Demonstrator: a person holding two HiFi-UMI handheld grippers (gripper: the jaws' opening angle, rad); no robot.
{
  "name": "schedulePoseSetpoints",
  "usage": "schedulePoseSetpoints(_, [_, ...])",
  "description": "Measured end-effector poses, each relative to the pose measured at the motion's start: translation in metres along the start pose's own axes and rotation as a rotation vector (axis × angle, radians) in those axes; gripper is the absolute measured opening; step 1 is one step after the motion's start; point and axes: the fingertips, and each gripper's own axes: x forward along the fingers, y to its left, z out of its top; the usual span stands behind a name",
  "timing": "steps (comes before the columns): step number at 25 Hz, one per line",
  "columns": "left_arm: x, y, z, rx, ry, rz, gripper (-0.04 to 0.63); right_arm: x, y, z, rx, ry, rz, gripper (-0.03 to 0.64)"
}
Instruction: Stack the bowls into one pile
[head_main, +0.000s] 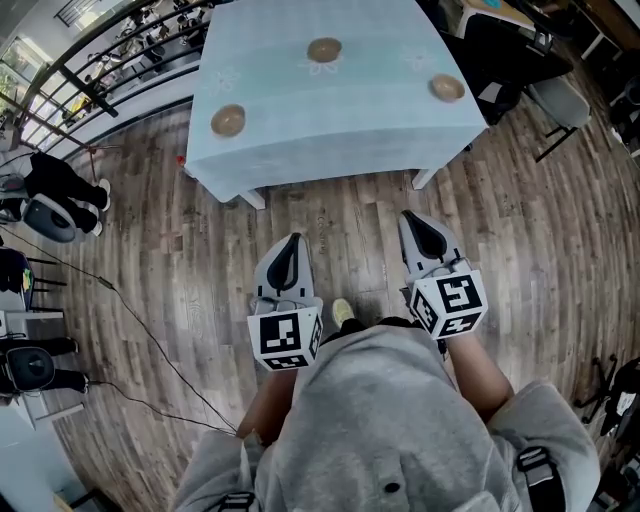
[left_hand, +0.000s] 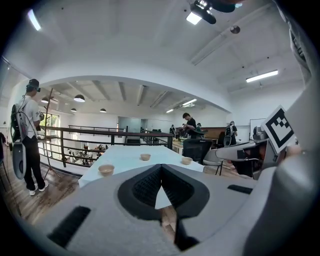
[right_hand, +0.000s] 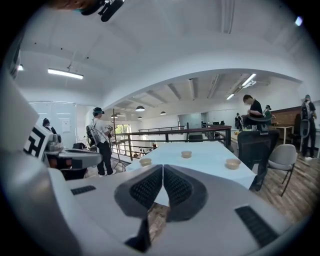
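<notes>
Three tan bowls stand apart on a table (head_main: 340, 115) with a pale blue cloth: a left bowl (head_main: 228, 121), a far bowl (head_main: 324, 50) and a right bowl (head_main: 447, 88). My left gripper (head_main: 292, 240) and right gripper (head_main: 411, 216) are side by side over the wooden floor, short of the table's near edge. Both are shut with nothing between the jaws. The left gripper view looks past the left gripper (left_hand: 161, 168) at the left bowl (left_hand: 106, 170), far bowl (left_hand: 145, 157) and right bowl (left_hand: 186, 160). Beyond the right gripper (right_hand: 163, 168) the same bowls (right_hand: 145, 162) (right_hand: 186, 154) (right_hand: 232, 163) appear.
A dark railing (head_main: 110, 40) runs along the table's left side. A grey chair (head_main: 560, 100) stands to the right of the table. Cables (head_main: 150, 340) and equipment lie on the floor at the left. People stand by the railing (left_hand: 27, 140) and behind the table (left_hand: 190, 125).
</notes>
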Motion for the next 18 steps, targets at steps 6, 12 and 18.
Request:
schedulePoseSetpoints(6, [0.005,0.016,0.003,0.004,-0.006,-0.01,0.018,0.014,0.008,0.007,-0.001,-0.009,-0.006,0.028])
schedulePoseSetpoints(12, [0.008,0.016,0.002,-0.002,-0.006,-0.03,0.018,0.015,0.009,0.006,-0.004,-0.007,-0.018,0.028])
schedulePoseSetpoints(18, [0.006,0.009,-0.002,-0.001,0.001,-0.045,0.018,0.009,0.005,0.0,0.0,-0.003,-0.03,0.028])
